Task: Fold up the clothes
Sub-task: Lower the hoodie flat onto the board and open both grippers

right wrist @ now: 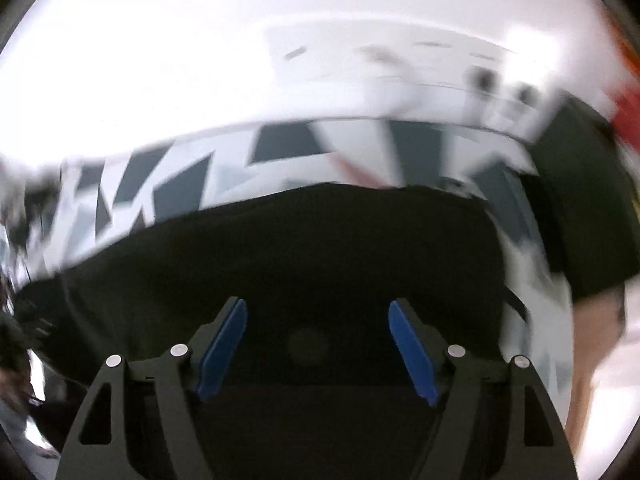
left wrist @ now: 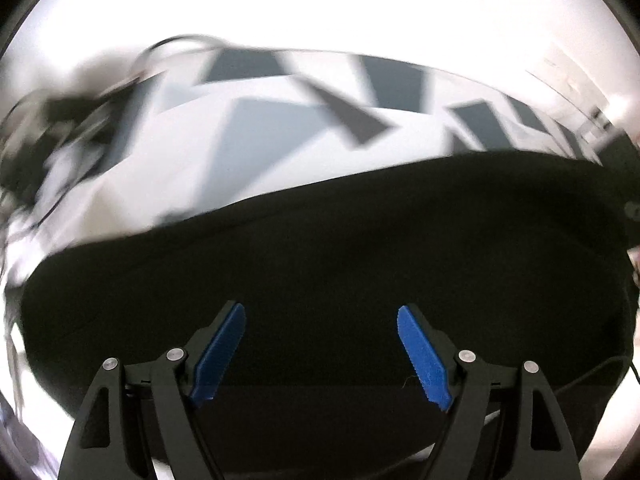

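A black garment (left wrist: 340, 248) lies flat on a table covered with a white, grey and dark geometric cloth (left wrist: 224, 128). My left gripper (left wrist: 320, 312) is open, its blue pads wide apart over the near part of the garment, holding nothing. In the right wrist view the same black garment (right wrist: 280, 248) fills the lower middle, and my right gripper (right wrist: 318, 308) is open over it, also holding nothing. Both views are motion blurred.
Dark cables and gear (left wrist: 60, 120) sit at the far left of the table. A person in a black shirt (right wrist: 588, 200) stands at the right, with something red (right wrist: 628, 112) behind. A white wall lies beyond the table.
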